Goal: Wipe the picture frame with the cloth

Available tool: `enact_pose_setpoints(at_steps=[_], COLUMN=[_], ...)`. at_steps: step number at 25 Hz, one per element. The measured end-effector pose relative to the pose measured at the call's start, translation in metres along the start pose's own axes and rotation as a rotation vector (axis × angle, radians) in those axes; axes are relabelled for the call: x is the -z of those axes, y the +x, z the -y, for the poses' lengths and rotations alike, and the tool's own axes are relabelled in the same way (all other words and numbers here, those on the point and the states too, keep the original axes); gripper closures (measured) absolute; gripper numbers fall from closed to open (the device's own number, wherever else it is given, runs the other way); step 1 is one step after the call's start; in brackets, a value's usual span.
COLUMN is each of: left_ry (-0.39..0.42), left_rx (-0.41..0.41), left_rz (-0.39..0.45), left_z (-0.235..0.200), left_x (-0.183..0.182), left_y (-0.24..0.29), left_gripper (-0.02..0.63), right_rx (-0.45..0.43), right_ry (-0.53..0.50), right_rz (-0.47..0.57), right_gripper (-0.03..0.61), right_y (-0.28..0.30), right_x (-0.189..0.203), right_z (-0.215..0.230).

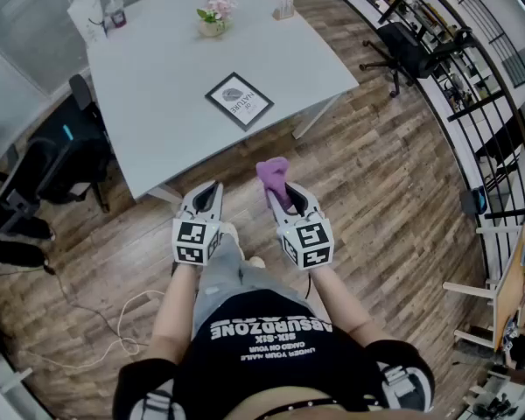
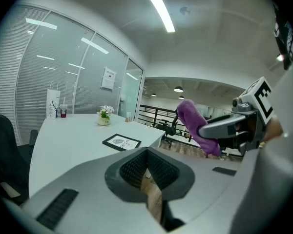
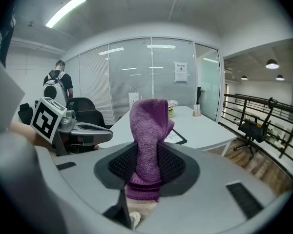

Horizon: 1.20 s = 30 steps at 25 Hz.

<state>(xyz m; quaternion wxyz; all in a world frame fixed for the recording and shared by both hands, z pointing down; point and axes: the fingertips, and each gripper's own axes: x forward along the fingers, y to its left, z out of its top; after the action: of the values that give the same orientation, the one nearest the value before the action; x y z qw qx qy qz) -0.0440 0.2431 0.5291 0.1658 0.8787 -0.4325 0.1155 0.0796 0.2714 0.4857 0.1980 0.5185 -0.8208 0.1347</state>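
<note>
cloth [image 1: 274, 175]: purple
picture frame [image 1: 239, 101]: black border, white inside, dark emblem
worktop [image 1: 157, 86]: pale grey
floor [image 1: 394, 173]: brown wood planks
left gripper [image 1: 210, 191], right gripper [image 1: 283, 196]: light grey, black-and-white square markers

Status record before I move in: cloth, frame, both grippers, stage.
cloth: purple, sticking up past the jaws
right gripper: shut on cloth
left gripper: shut, empty
frame: flat on table, untouched
position: both grippers short of the table edge, over the floor
stage: wiping not begun
</note>
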Motion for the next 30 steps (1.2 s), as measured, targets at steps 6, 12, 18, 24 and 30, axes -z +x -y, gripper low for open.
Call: enact_pose_setpoints(at_steps=[6, 12, 18, 24, 30], left_ry=[0.012, 0.064, 0.099, 0.102, 0.061], left_rx=[-0.011, 0.05, 0.077, 0.07, 0.06], left_rz=[0.028, 0.015, 0.034, -0.023, -0.064], left_z=[-0.01, -0.03, -0.064, -0.071, -0.077], left_x=[-0.005, -0.018, -0.051, -0.049, -0.05], left_y=[-0.002, 0.028, 0.064, 0.1, 0.148], left_gripper=[0.598, 0.598, 0.598, 0.598, 0.598], right_rx=[0.017, 0.056, 0.083, 0.057, -0.012], right_ry=[-0.03, -0.045, -0.059, -0.118, -0.166], right_rz=[0.016, 0.054, 0.072, 0.083, 0.075], right_gripper=[0.449, 0.449, 0.449, 0.447, 0.446], right_y=[0.004, 0.033, 0.08, 0.112, 0.162], right_x=[-0.007, -0.024, -0.055, -0.083, -0.11], right_z=[0.006, 0.013, 0.034, 0.061, 0.098])
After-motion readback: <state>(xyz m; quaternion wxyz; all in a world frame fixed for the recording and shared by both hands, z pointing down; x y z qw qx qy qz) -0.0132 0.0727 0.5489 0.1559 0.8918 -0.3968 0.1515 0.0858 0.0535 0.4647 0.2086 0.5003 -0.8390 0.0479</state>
